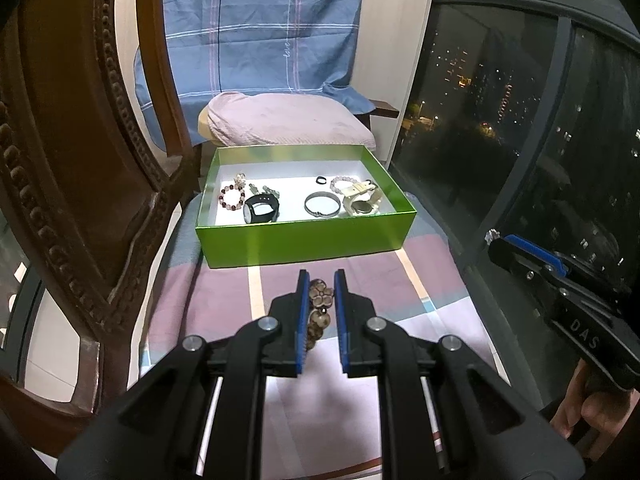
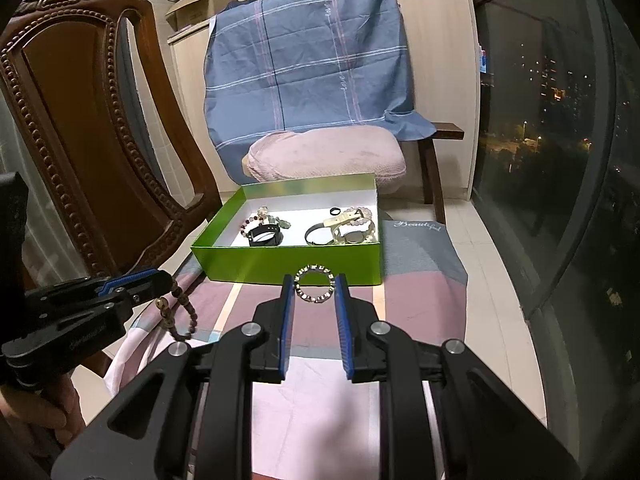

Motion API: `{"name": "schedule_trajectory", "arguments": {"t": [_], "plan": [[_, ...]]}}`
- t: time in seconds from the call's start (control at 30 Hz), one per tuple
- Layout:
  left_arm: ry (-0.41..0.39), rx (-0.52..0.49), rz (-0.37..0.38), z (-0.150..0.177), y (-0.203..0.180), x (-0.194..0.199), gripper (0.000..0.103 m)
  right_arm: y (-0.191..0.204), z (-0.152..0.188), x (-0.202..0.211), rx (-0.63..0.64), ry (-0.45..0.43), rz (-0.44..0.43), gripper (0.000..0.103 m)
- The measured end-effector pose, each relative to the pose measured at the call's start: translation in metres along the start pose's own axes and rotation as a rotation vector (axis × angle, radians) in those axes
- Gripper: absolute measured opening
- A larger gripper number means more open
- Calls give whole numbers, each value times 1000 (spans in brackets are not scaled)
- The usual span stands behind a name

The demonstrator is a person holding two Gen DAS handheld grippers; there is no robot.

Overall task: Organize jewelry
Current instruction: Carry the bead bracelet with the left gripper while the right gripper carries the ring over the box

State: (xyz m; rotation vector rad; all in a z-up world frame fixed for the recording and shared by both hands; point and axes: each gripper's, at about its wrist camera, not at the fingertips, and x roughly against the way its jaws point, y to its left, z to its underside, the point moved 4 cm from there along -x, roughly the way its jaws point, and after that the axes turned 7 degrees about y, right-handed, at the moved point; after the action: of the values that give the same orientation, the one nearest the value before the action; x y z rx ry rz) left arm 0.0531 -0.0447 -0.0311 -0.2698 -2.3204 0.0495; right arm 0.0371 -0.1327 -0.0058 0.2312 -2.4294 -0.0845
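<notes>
Our left claw [image 1: 322,282] is clamped on a brown beaded bracelet with a flower-shaped bead [image 1: 320,295], which sits between the blue pads and hangs in a loop below them in the right wrist view [image 2: 176,312]. Our right claw [image 2: 315,285] is pinched on a small ring-shaped bracelet of pale and dark beads [image 2: 314,284], held upright between its fingertips. Both claws hover above the pink and grey patchwork cloth [image 1: 360,264], just in front of the open bright green cardboard box [image 1: 304,242]. Inside the box we see a black wristwatch [image 1: 261,209], a red and white beaded bracelet [image 1: 231,197], a thin grey metal bangle [image 1: 322,205], a cream-strapped watch [image 1: 363,200] and a small black ring [image 1: 321,179]. A carved wooden chair [image 2: 80,120] stands to the left of the box.
</notes>
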Motion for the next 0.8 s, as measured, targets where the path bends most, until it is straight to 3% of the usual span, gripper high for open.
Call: {"name": "schedule_trajectory", "arguments": {"t": [0.43,0.6,0.8], "plan": [[8,34,8,-11,7,-4,12,12,-9,-8,17,2,-41,20],[-21,55,-7,-48,15,-17,13,23,-48,-29,52,-30,-59,20],[-31,80,-31,-103,32,-54,13,22,-89,-89,38,-18,-65,20]]}}
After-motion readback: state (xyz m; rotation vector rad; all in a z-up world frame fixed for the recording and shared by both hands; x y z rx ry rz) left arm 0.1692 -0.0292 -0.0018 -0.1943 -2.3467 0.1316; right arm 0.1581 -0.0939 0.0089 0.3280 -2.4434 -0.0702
